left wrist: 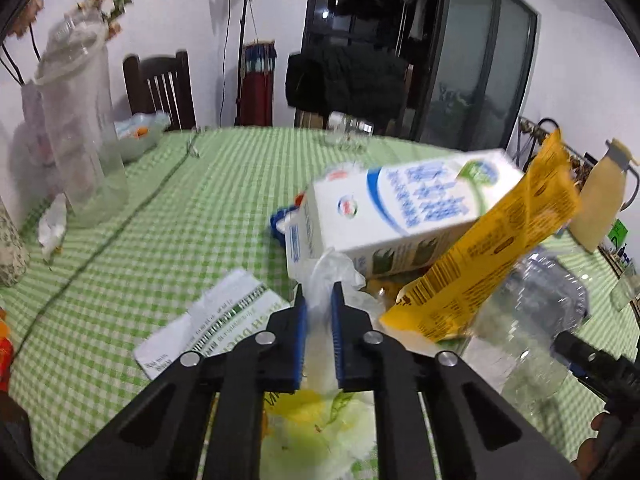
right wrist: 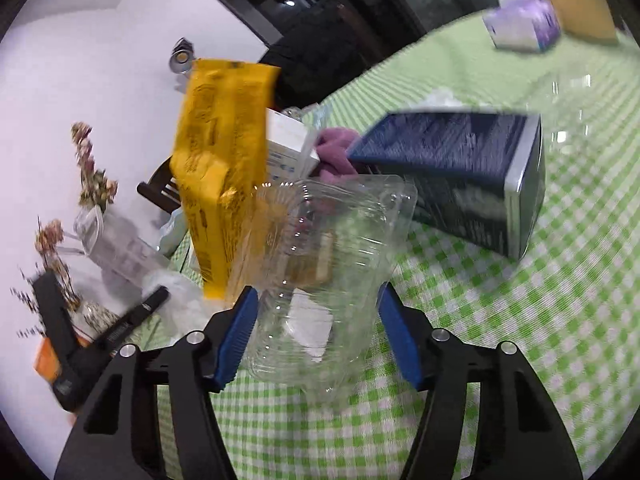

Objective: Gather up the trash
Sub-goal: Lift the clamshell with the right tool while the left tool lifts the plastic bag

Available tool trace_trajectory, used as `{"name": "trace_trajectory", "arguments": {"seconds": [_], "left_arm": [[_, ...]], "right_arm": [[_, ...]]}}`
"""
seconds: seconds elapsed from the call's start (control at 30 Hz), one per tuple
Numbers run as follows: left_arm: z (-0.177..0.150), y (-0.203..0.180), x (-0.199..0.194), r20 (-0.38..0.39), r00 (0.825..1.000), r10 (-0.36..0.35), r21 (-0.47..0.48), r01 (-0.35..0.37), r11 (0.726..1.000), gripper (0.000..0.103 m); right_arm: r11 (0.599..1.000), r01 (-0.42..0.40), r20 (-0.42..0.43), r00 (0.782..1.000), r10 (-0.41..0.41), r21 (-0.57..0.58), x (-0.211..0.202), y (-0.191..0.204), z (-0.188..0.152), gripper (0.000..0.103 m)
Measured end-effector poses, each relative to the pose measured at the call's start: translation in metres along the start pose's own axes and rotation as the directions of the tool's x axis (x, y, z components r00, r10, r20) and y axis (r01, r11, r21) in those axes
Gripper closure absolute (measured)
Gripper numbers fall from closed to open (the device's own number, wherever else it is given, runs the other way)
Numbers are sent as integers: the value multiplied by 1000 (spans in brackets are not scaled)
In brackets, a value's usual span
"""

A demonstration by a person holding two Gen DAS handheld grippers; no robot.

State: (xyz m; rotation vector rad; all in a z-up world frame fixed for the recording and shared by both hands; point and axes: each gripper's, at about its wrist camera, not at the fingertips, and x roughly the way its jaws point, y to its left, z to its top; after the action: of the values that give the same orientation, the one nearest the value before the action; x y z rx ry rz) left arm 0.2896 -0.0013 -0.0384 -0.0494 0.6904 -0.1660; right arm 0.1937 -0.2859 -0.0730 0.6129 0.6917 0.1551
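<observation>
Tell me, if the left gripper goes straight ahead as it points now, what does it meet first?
Probably the white milk carton, just beyond the thin plastic that the left gripper pinches; depth is unclear.

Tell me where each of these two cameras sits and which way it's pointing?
Left wrist: on the left gripper, looking down its fingers, shut on thin plastic film, across the green checked table.
Right wrist: on the right gripper, its fingers astride a clear plastic container; left gripper at left.
Shared: yellow packet, milk carton, the container.
</observation>
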Motion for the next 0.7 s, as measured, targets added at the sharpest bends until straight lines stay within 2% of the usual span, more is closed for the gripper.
{"name": "trace_trajectory", "arguments": {"seconds": [0.13, 0.3, 0.7], "left_arm": [[9, -5, -32, 81, 997, -9, 5, 8, 1000, 96], [16, -16, -66, 177, 984, 1, 8, -3, 1000, 97], [28, -29, -129, 321, 946, 37, -7, -37, 999, 97]], "right_arm": [[996, 38, 73, 997, -32, -87, -18, 15, 4, 45], [990, 56, 125, 991, -39, -133, -34, 20, 5, 45], [989, 88, 212, 975, -62, -119, -76, -1, 9, 45]]}}
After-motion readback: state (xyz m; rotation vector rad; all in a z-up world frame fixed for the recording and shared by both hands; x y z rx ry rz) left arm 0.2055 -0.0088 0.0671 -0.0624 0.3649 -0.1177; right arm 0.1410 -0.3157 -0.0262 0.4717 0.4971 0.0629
